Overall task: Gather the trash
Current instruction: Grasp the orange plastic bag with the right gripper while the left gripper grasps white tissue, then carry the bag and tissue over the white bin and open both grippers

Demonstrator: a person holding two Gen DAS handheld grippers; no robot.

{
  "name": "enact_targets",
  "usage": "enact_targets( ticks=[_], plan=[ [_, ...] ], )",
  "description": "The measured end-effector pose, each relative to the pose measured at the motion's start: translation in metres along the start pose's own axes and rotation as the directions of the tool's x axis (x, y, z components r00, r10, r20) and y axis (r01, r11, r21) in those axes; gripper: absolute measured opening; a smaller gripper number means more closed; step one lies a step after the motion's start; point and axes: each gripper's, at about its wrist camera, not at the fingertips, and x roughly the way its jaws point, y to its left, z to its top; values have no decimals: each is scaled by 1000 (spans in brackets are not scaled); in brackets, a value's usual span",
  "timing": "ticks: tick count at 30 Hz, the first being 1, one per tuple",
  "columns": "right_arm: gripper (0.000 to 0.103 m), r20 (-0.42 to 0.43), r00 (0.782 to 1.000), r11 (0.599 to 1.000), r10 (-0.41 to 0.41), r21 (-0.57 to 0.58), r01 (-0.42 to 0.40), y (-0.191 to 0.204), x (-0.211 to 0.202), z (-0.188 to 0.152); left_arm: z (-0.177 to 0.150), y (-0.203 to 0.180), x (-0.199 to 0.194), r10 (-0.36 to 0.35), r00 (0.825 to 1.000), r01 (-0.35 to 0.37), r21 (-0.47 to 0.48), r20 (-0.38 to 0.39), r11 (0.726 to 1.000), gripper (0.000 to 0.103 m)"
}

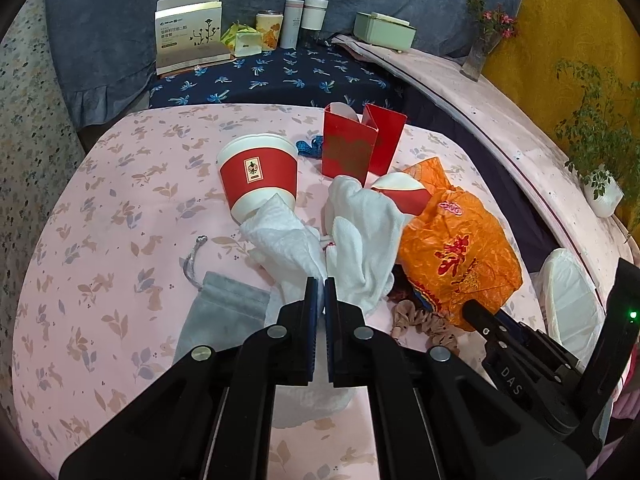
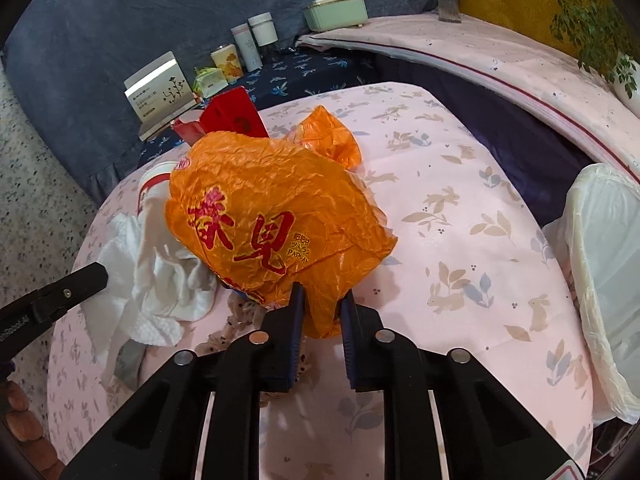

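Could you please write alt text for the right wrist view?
The right gripper pinches the edge of a crumpled orange bag on a pink tablecloth. White tissues lie to the left, and a lined bin stands at the right edge.

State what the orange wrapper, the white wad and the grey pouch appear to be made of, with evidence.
Orange wrapper: thin plastic film, probably; glossy, finely crinkled.
White wad: looks like soft paper towel or cloth; matte, textured folds.
Grey pouch: velvety fabric, seemingly; matte nap, cord drawstring.
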Motion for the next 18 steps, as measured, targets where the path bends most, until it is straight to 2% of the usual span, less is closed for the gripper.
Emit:
enact_targets(
  ticks=[2,8,18],
  plan=[
    [12,13,1000,1000,2,4,-2,-1,-10,0,-1,-2,-5,-2,1000,2,3,6,1000,3],
    [10,73,997,1000,0,11,-1,-5,-46,2,-5,-18,-29,-18,999,17,24,40,1000,3],
    [9,191,981,999,-22,47,14,-30,-114,2,-12,-74,-67,-85,992,75,109,95,991,3]
  ],
)
